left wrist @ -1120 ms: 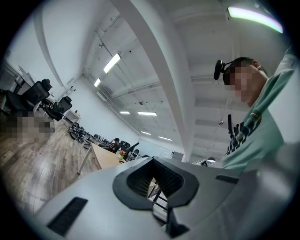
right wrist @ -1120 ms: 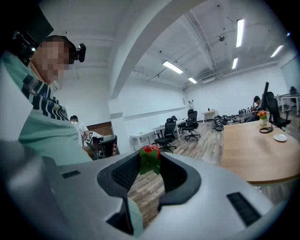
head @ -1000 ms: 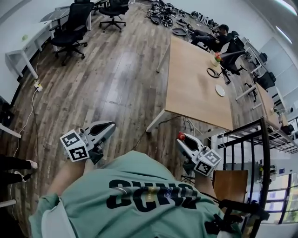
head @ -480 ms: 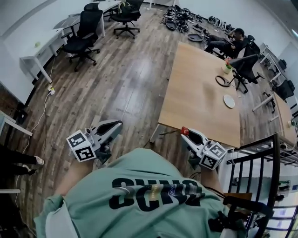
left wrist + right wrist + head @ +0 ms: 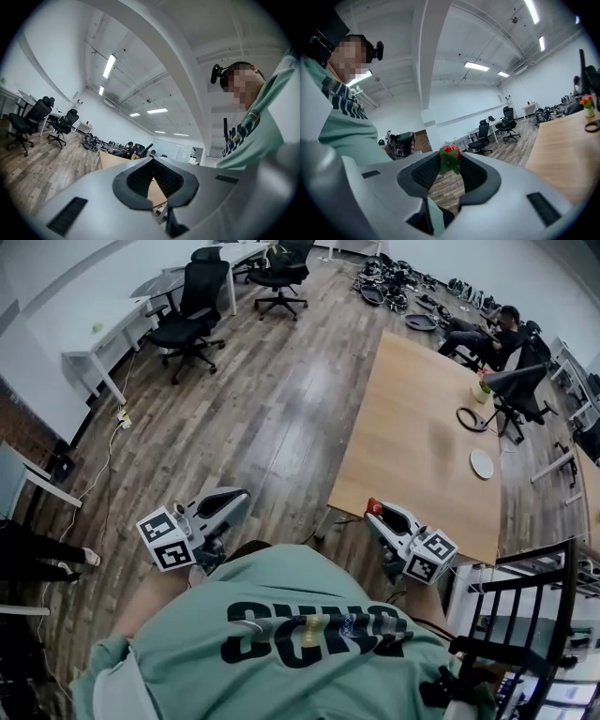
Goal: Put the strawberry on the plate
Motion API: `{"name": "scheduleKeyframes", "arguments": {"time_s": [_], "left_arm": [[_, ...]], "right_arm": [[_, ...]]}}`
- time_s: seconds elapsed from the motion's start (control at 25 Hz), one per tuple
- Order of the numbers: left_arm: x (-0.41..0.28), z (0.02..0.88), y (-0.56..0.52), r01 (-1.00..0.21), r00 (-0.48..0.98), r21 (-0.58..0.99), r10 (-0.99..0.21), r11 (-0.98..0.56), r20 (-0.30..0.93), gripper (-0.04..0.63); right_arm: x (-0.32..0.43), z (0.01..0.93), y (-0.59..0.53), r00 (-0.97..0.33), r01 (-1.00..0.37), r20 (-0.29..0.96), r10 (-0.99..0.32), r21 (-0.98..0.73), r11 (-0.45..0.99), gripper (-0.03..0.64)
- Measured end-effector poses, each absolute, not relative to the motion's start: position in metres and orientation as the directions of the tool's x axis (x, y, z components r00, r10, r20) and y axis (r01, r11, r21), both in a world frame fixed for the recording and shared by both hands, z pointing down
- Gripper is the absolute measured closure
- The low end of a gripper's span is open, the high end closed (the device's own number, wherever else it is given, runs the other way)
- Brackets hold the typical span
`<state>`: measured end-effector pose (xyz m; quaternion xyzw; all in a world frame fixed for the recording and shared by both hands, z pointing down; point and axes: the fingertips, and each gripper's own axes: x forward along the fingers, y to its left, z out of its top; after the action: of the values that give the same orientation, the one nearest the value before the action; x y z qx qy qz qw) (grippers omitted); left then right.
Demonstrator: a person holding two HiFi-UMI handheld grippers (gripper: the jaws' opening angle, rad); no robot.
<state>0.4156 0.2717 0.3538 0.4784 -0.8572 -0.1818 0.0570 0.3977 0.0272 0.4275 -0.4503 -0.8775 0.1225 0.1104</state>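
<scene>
Jaws: right gripper (image 5: 451, 163) clamped on the small red green-leaved strawberry (image 5: 450, 153), at their tips; left gripper (image 5: 153, 163) closed together, empty. Long light-wood table (image 5: 412, 427) lies ahead of the right jaws, small white round plate (image 5: 481, 463) well beyond them. I reckon the strawberry's light, soft, bruisable: grip its flanks gently.

Wooden table (image 5: 412, 446): white plate (image 5: 482, 463), possibly cable loop (image 5: 467, 418).
</scene>
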Motion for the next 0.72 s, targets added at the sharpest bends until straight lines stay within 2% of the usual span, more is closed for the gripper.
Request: {"name": "scheduleKeyframes", "arguments": {"time_s": [0.16, 0.48, 0.72], "left_arm": [[0.386, 0.359, 0.293, -0.788, -0.544, 0.395, -0.834, 0.472, -0.090, 0.591], [0.275, 0.375, 0.381, -0.833, -0.482, 0.382, -0.863, 0.400, -0.149, 0.591], [0.194, 0.367, 0.491, -0.864, -0.441, 0.320, -0.891, 0.389, -0.110, 0.591]], "right_arm": [[0.373, 0.428, 0.054, -0.539, 0.786, 0.107, 0.835, -0.292, 0.545, 0.480], [0.263, 0.429, 0.130, -0.602, 0.748, 0.138, 0.786, -0.245, 0.616, 0.480], [0.176, 0.428, 0.242, -0.596, 0.747, 0.137, 0.791, -0.269, 0.609, 0.480]]}}
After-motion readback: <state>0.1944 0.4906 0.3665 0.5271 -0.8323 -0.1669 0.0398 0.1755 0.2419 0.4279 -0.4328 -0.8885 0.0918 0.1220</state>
